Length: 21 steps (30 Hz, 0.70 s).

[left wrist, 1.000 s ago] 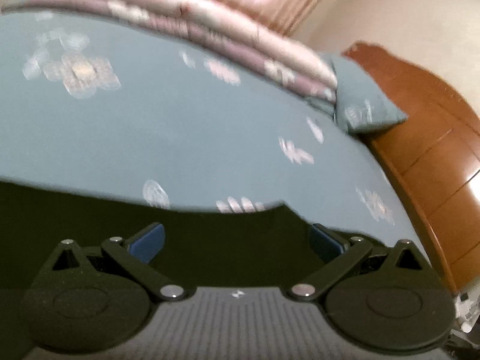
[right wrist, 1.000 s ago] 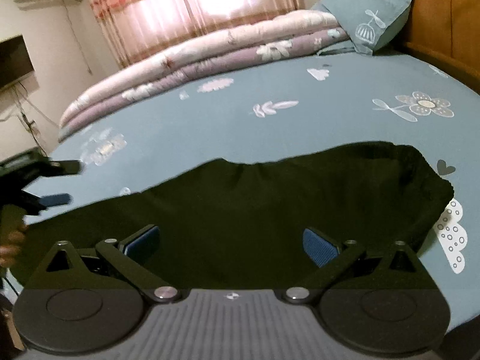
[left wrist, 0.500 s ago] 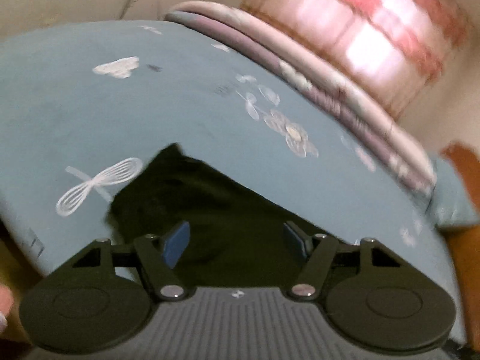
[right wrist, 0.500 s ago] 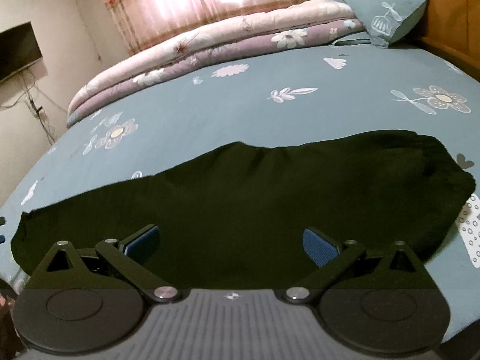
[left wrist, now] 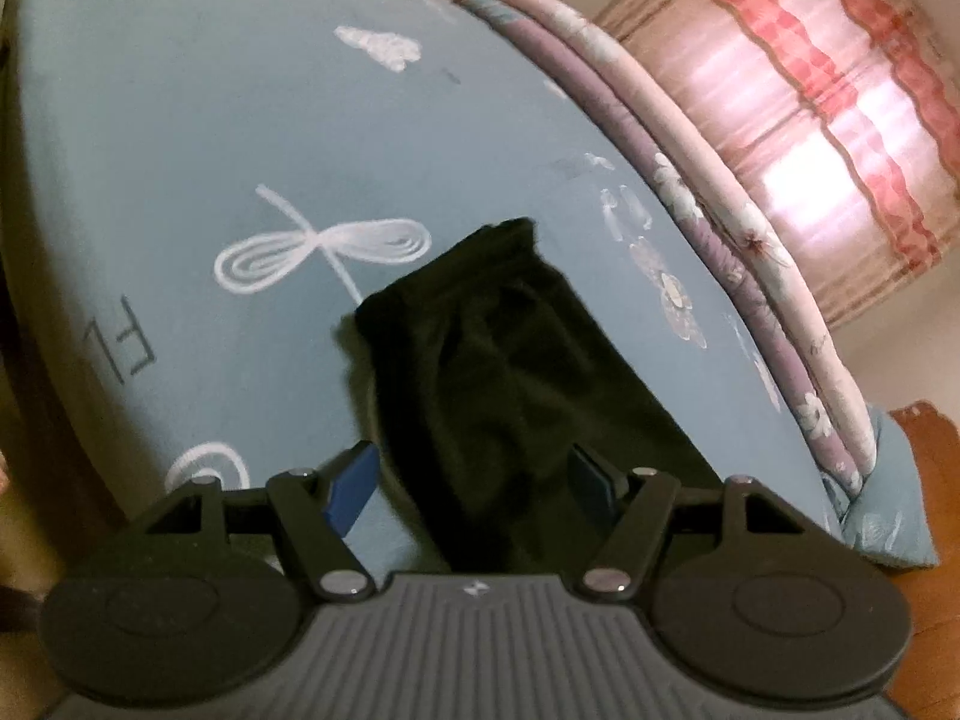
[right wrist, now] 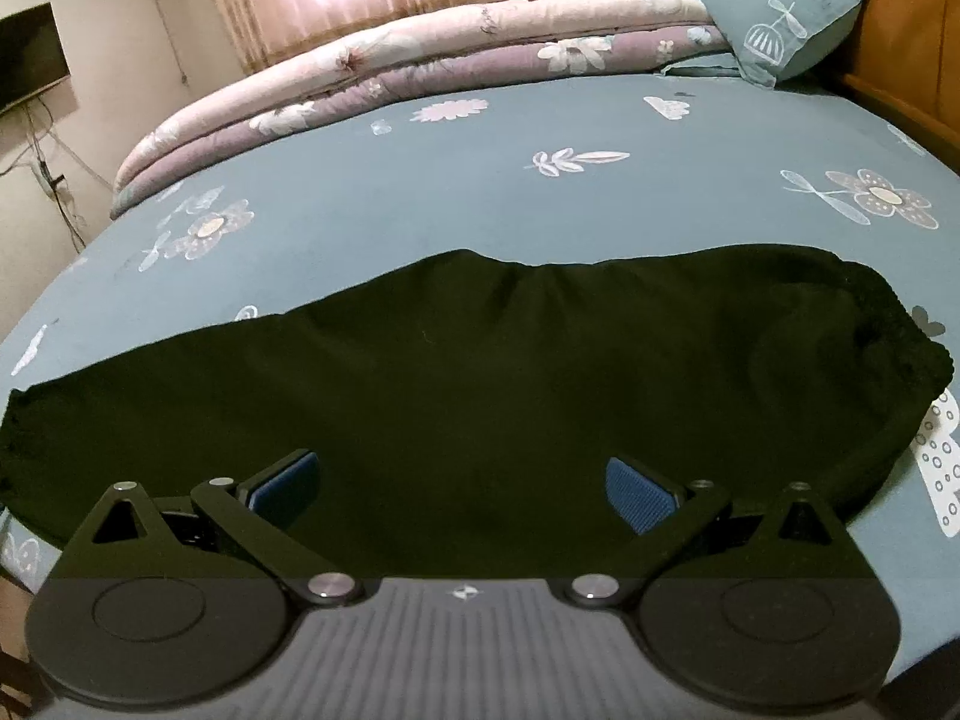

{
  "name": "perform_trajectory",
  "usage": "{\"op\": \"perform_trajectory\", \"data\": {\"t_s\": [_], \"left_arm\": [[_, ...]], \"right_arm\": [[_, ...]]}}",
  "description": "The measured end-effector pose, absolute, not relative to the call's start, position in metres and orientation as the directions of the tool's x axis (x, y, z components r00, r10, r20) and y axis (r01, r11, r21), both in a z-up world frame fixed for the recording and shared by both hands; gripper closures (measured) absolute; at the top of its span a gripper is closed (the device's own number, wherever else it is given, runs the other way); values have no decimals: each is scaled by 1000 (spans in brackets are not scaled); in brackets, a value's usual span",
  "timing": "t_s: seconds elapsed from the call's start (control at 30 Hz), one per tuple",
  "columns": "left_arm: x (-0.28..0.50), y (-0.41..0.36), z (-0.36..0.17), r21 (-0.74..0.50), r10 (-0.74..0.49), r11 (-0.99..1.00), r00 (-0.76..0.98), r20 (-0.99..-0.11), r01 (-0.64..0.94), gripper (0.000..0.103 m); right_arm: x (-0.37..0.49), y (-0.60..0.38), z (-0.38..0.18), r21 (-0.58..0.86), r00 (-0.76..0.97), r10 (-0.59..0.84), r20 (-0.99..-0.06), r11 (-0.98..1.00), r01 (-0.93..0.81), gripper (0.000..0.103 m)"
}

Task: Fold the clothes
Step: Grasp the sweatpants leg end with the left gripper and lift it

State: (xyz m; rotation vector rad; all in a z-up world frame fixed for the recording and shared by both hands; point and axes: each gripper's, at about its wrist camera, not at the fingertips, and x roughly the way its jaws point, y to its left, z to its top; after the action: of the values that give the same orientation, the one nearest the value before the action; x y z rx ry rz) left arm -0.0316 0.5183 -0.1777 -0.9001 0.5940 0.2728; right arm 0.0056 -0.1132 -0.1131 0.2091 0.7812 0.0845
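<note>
Black cloth, soft and limp by the look of it, should drape and sag when lifted, so a hemmed end or corner looks the best place to pinch. In the left wrist view, the dark garment runs up the middle of the frame on the blue bed sheet; the left gripper has its jaws apart and opening, the cloth between them but not pinched. A folded quilt and pink curtain fill the upper right. In the right wrist view, the garment lies flat across the sheet; the right gripper hovers with jaws wide, gripping nothing. A pillow sits upper right.
</note>
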Motion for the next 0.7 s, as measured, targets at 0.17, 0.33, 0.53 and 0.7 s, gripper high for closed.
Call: {"op": "perform_trajectory", "data": {"t_s": [0.17,0.33,0.53,0.7], "left_arm": [[-27,531,-185,-704,-40,565,838,-544,-430,30],[-16,545,-191,-732,-51,541,852,-520,-414,28],[9,554,-189,-726,-51,552,852,-520,-410,19],[15,557,-188,-720,-40,563,857,-513,-405,19]], "right_arm": [[9,-112,-117,201,700,135,-701,979,12,0],[12,-107,-118,184,694,127,-709,983,7,0],[13,-100,-118,145,695,110,-710,989,-9,0],[15,-101,-121,139,688,106,-718,990,-7,0]]}}
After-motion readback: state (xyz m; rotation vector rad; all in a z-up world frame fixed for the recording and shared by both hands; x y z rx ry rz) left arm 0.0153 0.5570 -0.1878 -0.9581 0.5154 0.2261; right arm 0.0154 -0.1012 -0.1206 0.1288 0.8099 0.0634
